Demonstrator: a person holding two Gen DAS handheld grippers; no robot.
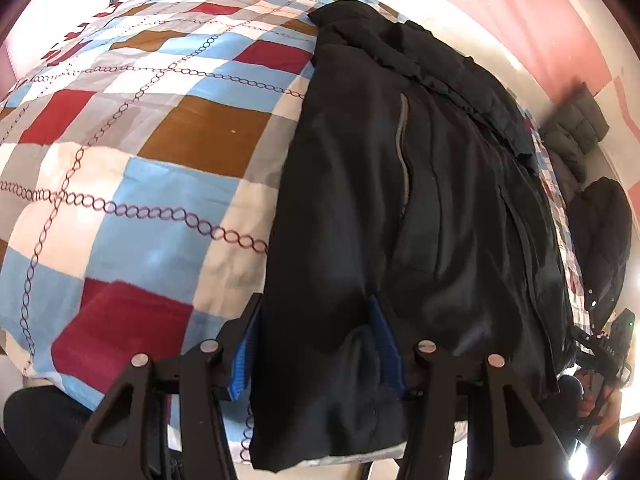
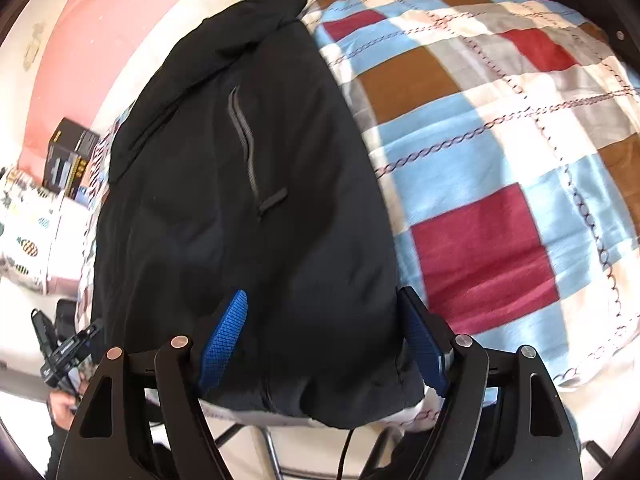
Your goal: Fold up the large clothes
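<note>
While both views show the black jacket (image 1: 400,184) lying along the bed's (image 1: 132,168) near edge between spread fingers, only the left gripper's (image 1: 316,344) view shows a grey puffer coat (image 1: 576,128); the right gripper's (image 2: 324,340) shows a dark box (image 2: 70,156).

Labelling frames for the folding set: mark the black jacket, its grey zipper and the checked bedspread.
black jacket (image 2: 200,240), right wrist view, on the flat front panel.
grey zipper (image 2: 246,144), right wrist view, midway along the zipper line.
checked bedspread (image 1: 132,216), left wrist view, on a light blue square.
</note>
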